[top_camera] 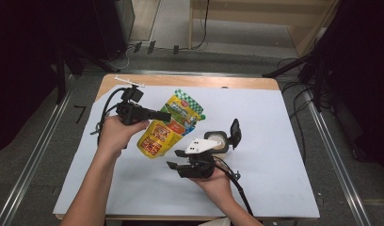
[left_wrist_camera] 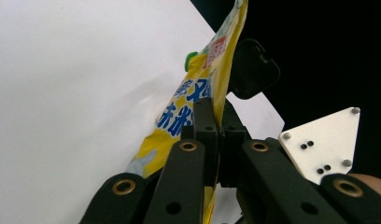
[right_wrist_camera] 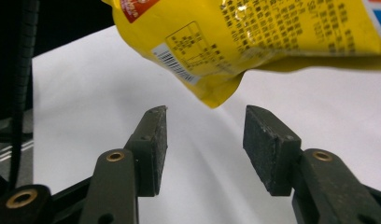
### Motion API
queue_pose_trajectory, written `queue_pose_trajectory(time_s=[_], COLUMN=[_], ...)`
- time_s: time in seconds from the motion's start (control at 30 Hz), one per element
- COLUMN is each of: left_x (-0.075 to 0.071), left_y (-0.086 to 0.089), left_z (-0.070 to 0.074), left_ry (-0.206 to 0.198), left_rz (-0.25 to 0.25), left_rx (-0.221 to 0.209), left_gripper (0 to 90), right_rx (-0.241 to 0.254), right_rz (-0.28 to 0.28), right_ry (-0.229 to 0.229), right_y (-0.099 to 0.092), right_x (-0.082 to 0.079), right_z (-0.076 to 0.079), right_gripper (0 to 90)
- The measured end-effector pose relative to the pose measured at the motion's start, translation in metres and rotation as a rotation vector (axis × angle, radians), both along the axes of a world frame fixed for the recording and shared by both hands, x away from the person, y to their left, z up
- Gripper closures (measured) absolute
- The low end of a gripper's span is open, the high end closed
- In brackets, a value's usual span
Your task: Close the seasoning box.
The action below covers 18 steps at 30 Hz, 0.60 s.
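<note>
Left tongs [top_camera: 164,115] are clamping shut on the yellow pouch [top_camera: 169,127] w/ green cap, holding it tilted over the white worktop [top_camera: 284,141], right tongs [right_wrist_camera: 205,140] are waiting open below its sagging corner; probably light, floppy, slick, so grabbing the flat edge seam looks best.

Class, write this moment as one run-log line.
left gripper: shut on yellow pouch, lifted | right gripper: open, empty, below pouch corner | surface: white sheet
</note>
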<state>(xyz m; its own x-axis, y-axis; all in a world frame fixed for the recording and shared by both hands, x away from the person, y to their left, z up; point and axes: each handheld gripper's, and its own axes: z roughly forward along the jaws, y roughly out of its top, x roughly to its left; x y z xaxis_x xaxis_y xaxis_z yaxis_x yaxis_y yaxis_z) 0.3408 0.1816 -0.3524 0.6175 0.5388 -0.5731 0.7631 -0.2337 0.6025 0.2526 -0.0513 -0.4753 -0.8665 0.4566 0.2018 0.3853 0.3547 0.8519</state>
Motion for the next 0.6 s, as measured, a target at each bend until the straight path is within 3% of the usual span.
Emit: queue_pose_trajectory(time_s=[0.23,0.6], left_x=[0.012,0.034], left_y=[0.011,0.006], left_z=[-0.006,-0.015], left_ry=[-0.009,-0.041], left_rz=[0.028,0.071], left_rx=[-0.009,0.014], left_gripper=[90.0,89.8], right_rx=[-0.015,-0.008], right_rz=[0.001,0.002], right_ry=[0.03,0.055], right_y=[-0.001,-0.008], right_x=[0.0,-0.003], right_z=[0.0,-0.002], right_gripper=[50.9,50.1])
